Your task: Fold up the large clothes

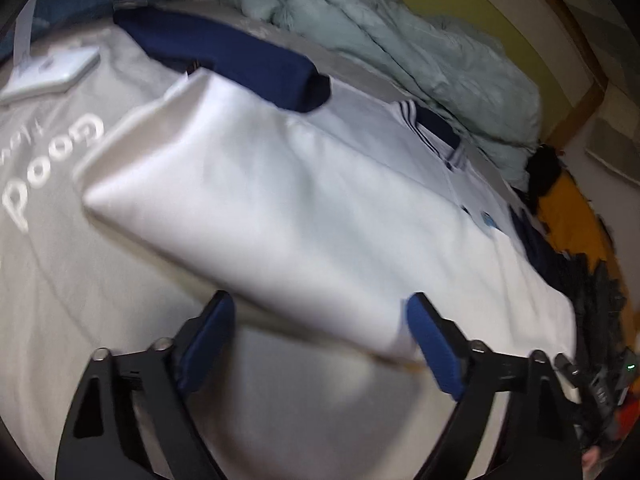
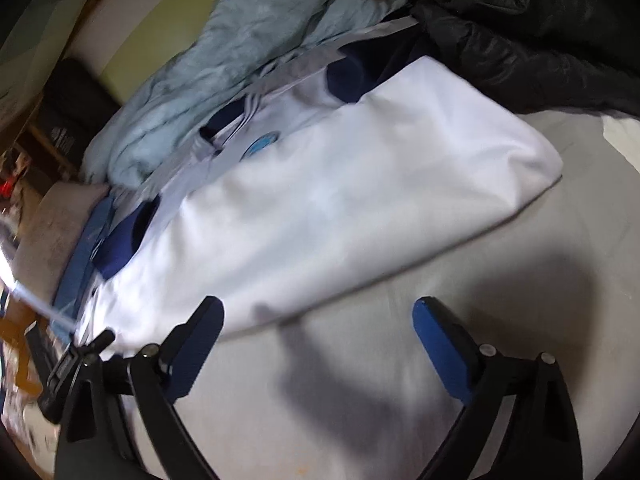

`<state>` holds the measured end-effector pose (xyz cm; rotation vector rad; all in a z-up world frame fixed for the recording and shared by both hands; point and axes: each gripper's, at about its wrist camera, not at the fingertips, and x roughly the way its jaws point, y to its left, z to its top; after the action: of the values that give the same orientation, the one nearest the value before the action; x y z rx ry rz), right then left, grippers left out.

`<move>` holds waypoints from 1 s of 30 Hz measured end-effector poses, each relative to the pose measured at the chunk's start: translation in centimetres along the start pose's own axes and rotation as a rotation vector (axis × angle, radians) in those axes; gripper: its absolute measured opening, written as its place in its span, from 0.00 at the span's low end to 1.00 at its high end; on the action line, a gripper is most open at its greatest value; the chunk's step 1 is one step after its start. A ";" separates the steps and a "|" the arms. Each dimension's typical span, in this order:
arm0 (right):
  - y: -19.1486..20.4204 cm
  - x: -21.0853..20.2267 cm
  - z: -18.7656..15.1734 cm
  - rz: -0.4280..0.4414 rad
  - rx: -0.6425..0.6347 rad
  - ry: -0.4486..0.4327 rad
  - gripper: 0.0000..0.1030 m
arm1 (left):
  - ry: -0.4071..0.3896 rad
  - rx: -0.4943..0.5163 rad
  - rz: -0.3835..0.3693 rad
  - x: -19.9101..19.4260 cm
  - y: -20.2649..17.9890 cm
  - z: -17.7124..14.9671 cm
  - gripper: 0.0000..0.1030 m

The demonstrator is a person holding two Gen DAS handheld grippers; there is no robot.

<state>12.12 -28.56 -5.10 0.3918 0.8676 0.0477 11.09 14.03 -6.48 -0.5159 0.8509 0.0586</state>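
Now the shirt (image 1: 280, 208), white with navy sleeves, lies folded across the grey bed (image 1: 80, 280), its collar toward the far edge by the pale quilt (image 1: 400, 40). Both my grippers, left (image 1: 320, 320) and right (image 2: 320, 320), gape, grasping nothing.

White cotton polo shirt (image 1: 280, 208), navy sleeves (image 1: 240, 56), navy collar edged with white stripes (image 1: 432, 124), round light-blue chest badge (image 2: 262, 143). Grey bed sheet (image 1: 80, 280) lettered in white, "Good" (image 1: 48, 160). Pale teal quilted duvet (image 1: 360, 20). Glossy black padded jacket (image 2: 520, 40). Black left claw (image 1: 320, 336) and black right claw (image 2: 320, 332), both blue-padded. Yellow-green wall (image 1: 460, 0).
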 end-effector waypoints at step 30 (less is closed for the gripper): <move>3.2 -4.8 -4.4 -0.197 -0.313 -0.066 0.30 | -0.085 0.182 0.210 -8.1 1.7 -3.4 0.35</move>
<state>6.03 -25.19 -3.01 0.0140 0.8146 -0.0117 2.88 15.22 -3.09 -0.2504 0.8155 0.1927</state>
